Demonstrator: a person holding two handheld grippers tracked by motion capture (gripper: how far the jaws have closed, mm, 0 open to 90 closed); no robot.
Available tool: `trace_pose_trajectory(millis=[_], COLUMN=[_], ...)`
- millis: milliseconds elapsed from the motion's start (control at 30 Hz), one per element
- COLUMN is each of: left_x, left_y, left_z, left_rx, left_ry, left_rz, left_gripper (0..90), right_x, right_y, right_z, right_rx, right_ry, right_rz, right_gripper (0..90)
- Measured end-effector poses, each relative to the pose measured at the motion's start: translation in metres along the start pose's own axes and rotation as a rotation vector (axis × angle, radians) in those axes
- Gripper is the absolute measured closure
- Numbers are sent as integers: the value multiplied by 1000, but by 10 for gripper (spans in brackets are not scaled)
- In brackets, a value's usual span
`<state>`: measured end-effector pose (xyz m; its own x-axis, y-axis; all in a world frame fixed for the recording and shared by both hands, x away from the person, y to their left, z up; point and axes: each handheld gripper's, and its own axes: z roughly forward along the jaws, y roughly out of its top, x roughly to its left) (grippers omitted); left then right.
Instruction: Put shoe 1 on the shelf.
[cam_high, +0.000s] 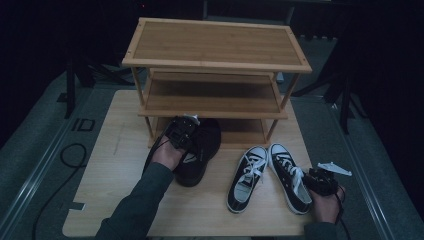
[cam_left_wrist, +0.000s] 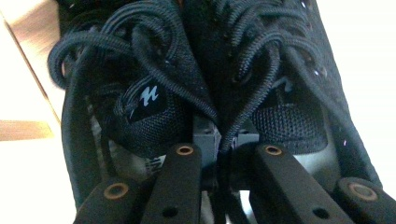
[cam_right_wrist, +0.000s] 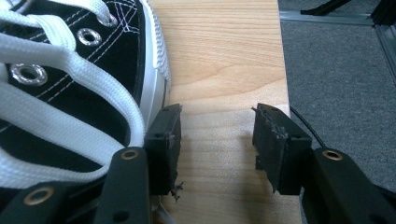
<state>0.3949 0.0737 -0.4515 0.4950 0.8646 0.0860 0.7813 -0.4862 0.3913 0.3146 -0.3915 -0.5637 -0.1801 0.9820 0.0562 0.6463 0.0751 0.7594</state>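
Your left tool (cam_high: 186, 131) pinches both black sneakers (cam_high: 199, 150) together, carrying the pair toward the bamboo rack (cam_high: 215, 65); right tool (cam_high: 320, 181) waits spread.

Pale wooden counter (cam_high: 115, 150) over grey floor, three-tier bamboo shoe rack (cam_high: 215, 50) stood at its far side, pair of black shoes (cam_high: 200, 150) lay before the rack's bottom shelf, two black-and-white sneakers (cam_high: 267, 175) rested side by side near the right edge.

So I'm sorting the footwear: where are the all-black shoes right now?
In the high view, the black shoes sit left of centre at the foot of the wooden rack, pinched together by the left tool.
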Motion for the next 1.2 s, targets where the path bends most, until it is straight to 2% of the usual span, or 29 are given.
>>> trace_pose_trajectory(millis=[33, 67, 167, 233, 400, 467, 600, 733, 800, 867, 967, 1033, 1133, 1200], left_x=[0, 2, 1, 1, -10, -14, -25, -25, -23, -21, -16, -13, -6, -5], left_y=[0, 1, 4, 4, 10, 12, 15, 16, 15, 14, 12, 10, 7, 6], left_z=[0, 1, 4, 4, 7, 8, 10, 11, 10, 10, 10, 11, 10, 10], left_rx=[0, -3, -13, -16, -33, -39, -37, -43, -40, -49, -70, -79, -98, -102], left_ry=[0, -12, -18, -22, -15, -19, -43, -50, -44, -29, -25, -5, -19, -9], left_rz=[0, -22, -51, -60, -81, -83, -56, -51, -50, -62, -93, -108, -149, -152], left_gripper=[852, 853, 854, 854, 819, 795, 737, 698, 739, 841, 856, 859, 861, 862], right_x=[0, 0, 0, 0, 0, 0, 0, 0, 0, 0, 0, 0, 0, 0], right_y=[0, 0, 0, 0, 0, 0, 0, 0, 0, 0, 0, 0, 0, 0], right_z=[0, 0, 0, 0, 0, 0, 0, 0, 0, 0, 0, 0, 0, 0], right_rx=[0, -1, 0, 0, 0, 0, -1, 0, 0, -1, 0, 0, 0, 0], right_ry=[0, 0, 0, 0, 0, 0, 0, 0, 0, 0, -1, 0, 0, 0], right_rz=[0, 0, 0, 0, 0, 0, 0, 0, 0, -1, 0, 0, 0, 0], right_gripper=[514, 514, 514, 514, 514, 514, 514, 514, 514, 514, 514, 514, 514, 514])
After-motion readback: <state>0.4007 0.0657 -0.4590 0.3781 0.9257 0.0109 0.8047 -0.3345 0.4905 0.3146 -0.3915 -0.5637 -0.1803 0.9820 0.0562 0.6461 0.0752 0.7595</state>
